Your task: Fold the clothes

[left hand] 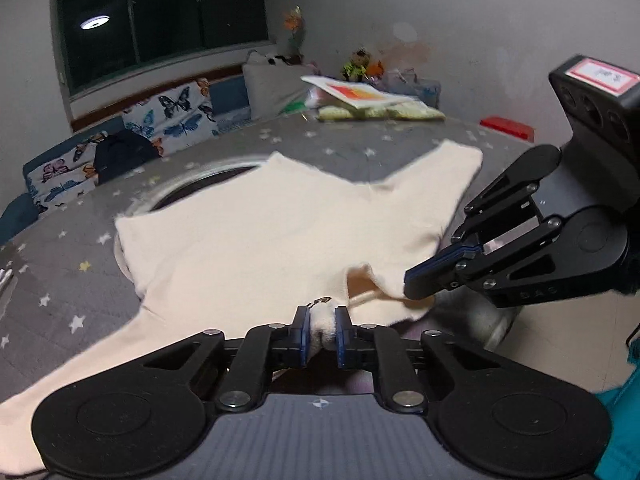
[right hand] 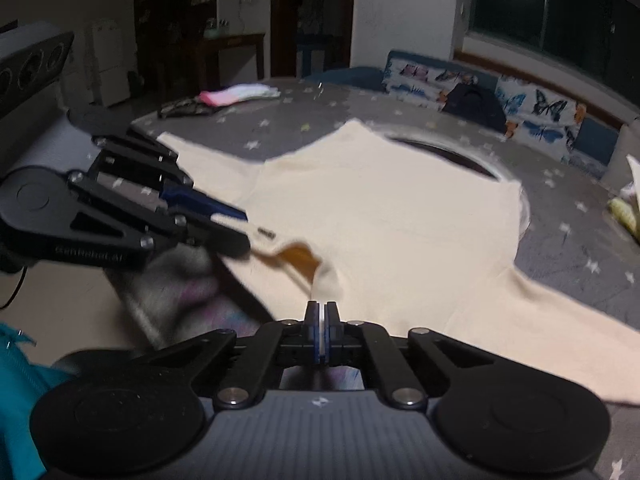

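A cream long-sleeved garment point(left hand: 280, 220) lies spread on a grey star-patterned bed cover point(left hand: 72, 280); it also shows in the right wrist view point(right hand: 380, 216). My left gripper point(left hand: 322, 330) is shut on a bunched fold at the garment's near edge, by the collar. My right gripper point(left hand: 416, 286) is shut on the same near edge a little to the right. In the right wrist view my right gripper point(right hand: 322, 328) pinches the cloth, and my left gripper point(right hand: 240, 228) holds the edge at the left. One sleeve point(right hand: 560, 320) runs off to the lower right.
A round dark opening point(left hand: 208, 184) lies partly under the garment. Butterfly-print cushions point(left hand: 172, 116) and a dark bag point(left hand: 124, 152) line the far side. Packets and toys point(left hand: 372, 100) sit at the back. Folded clothes point(right hand: 236, 94) lie on the far bed. A teal cloth point(right hand: 20, 392) is nearby.
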Demonstrator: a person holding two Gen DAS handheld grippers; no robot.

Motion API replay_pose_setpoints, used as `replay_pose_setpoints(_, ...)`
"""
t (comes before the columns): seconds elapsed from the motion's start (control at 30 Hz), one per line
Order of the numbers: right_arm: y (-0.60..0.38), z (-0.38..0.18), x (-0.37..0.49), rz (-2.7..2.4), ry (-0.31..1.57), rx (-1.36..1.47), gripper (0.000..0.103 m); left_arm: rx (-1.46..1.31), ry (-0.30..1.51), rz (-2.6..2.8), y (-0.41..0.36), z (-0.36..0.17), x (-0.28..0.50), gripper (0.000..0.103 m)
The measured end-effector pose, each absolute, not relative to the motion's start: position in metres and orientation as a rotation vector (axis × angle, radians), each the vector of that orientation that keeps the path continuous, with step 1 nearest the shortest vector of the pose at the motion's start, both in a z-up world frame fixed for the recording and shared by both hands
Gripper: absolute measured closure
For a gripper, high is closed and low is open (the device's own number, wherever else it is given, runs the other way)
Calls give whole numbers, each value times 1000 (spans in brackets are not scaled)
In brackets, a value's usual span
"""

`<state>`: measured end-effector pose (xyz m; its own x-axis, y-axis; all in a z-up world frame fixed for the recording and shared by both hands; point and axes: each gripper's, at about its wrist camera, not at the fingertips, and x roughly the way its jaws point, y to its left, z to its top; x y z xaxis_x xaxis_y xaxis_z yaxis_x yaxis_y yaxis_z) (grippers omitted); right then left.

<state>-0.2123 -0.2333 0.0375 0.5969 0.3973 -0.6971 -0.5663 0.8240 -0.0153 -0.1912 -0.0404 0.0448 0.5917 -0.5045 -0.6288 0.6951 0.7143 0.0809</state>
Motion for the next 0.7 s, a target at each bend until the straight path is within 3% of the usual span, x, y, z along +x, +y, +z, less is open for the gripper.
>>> replay_pose_setpoints(0.4, -231, 34, -173, 560, 713, -119, 93, 347, 655, -735, -40, 42, -186, 82)
replay_pose_setpoints(0.7, -234, 30, -195, 588, 721, -121, 91, 238, 631, -735, -50, 59, -156, 81)
